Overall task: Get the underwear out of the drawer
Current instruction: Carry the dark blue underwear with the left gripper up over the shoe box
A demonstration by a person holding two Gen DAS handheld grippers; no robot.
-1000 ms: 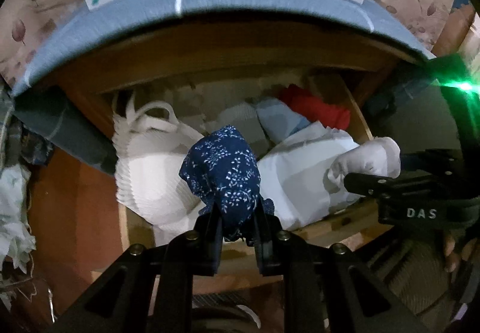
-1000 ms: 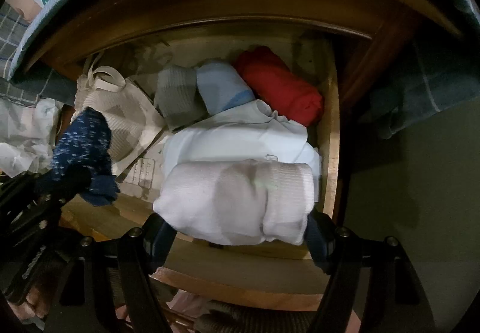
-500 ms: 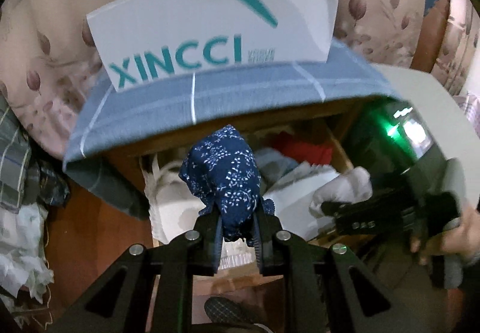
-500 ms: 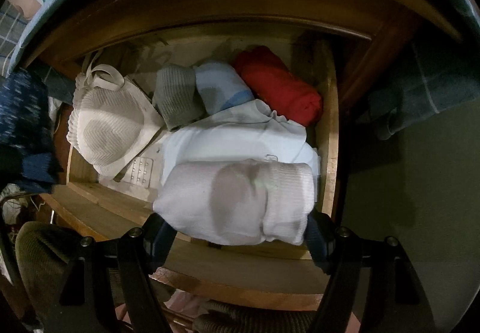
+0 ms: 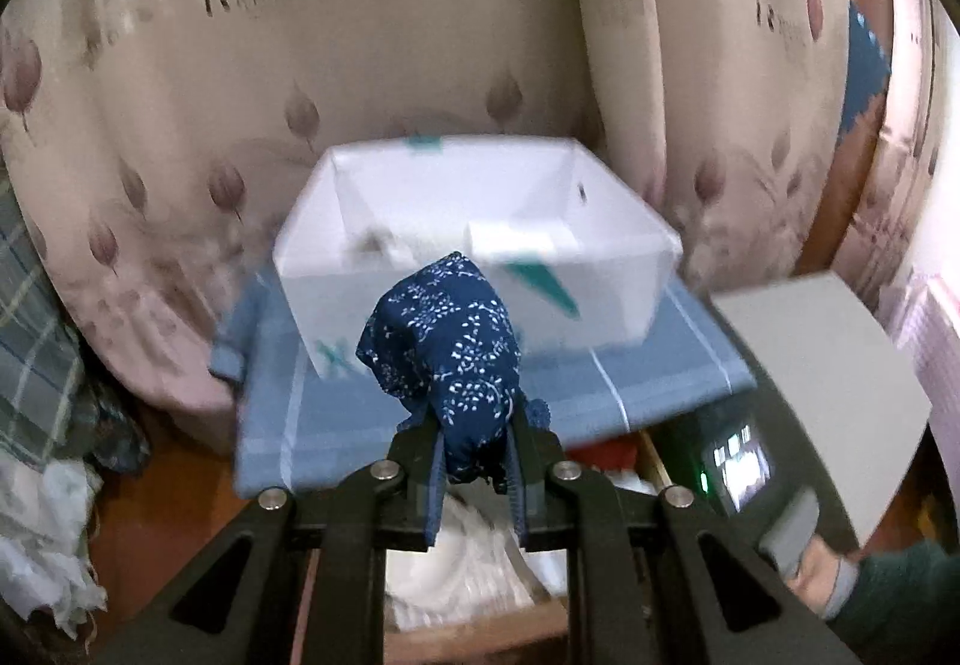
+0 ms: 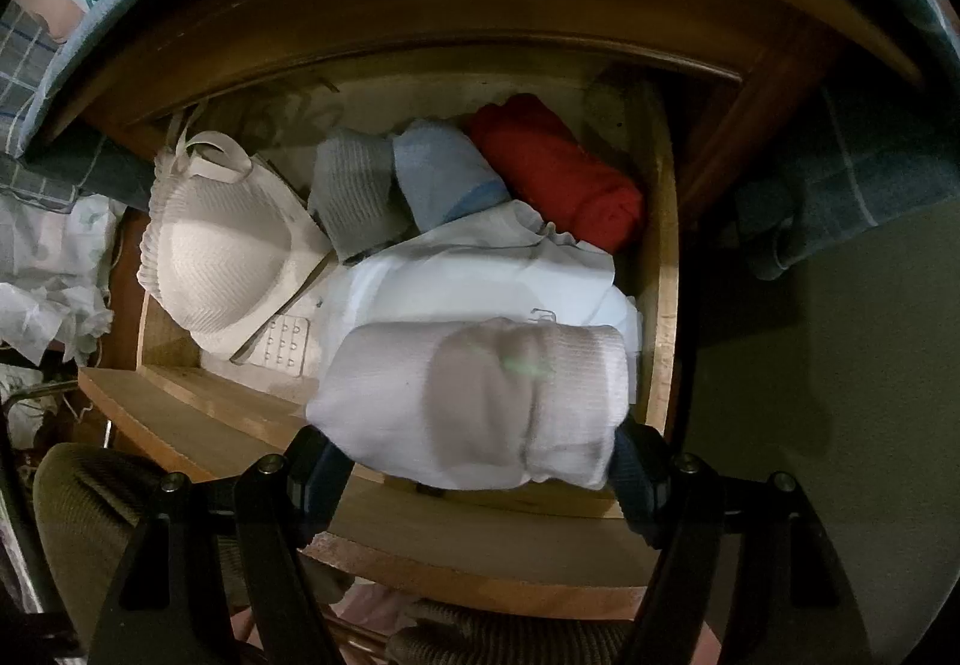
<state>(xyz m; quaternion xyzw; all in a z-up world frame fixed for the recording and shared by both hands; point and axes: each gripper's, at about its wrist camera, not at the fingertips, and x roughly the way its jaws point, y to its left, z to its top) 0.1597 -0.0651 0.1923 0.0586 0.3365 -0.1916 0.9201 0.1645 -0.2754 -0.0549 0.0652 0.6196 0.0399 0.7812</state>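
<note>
Indoors, before leaf-print curtains (image 5: pixel 180 83), the left gripper (image 5: pixel 474 461) grasps navy underwear (image 5: pixel 447 341) above a blue-clothed tabletop (image 5: pixel 630 383); the right gripper (image 6: pixel 474 455) clasps a white roll (image 6: pixel 474 401) over the wooden drawer (image 6: pixel 666 269).

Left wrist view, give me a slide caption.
Left gripper holds navy floral underwear before a white box on a blue cloth.

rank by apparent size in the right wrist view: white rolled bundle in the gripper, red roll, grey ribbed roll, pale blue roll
1. White rolled bundle, though nearest the camera
2. Red roll
3. Grey ribbed roll and pale blue roll: too alike to rank
</note>
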